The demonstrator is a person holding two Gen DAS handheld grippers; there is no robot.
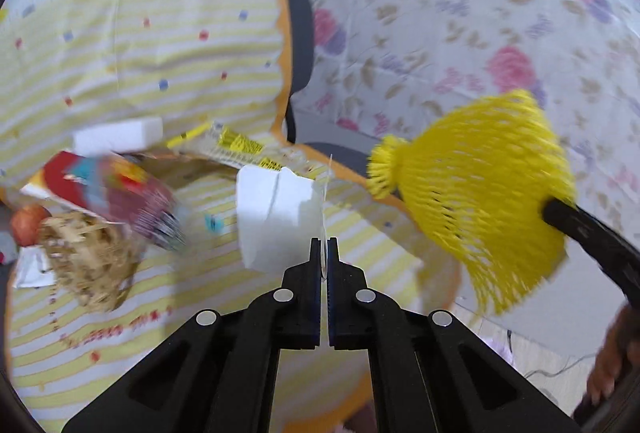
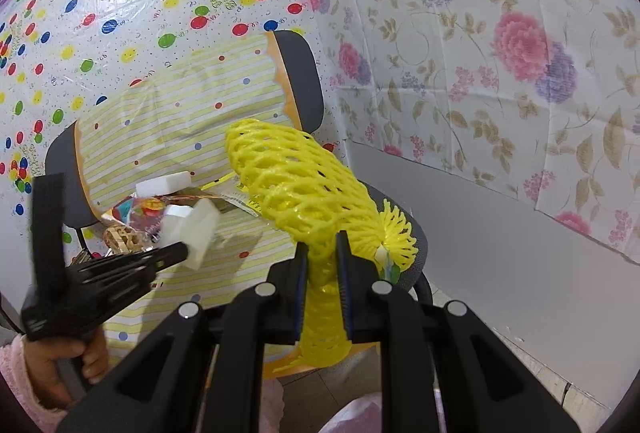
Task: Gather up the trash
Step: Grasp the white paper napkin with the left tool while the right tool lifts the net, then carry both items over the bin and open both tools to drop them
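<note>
The left tongs [image 1: 324,253] are pressed together on a thin edge of a white foam piece [image 1: 276,209], holding it lifted above the chair seat [image 2: 240,233] — the seat is draped in a yellow-striped cloth [image 1: 140,45]. The right tongs [image 2: 322,257] pinch a yellow foam net sleeve [image 2: 304,189], which stands up and leans left over the seat's right side. Both tongs point toward the chair back, the left one coming in low from the left, gripped by a hand [image 2: 86,357] in a pink sleeve. On the seat behind lie a colourful wrapper [image 1: 116,197], a white block [image 1: 118,137], and a straw bundle [image 1: 90,261].
</note>
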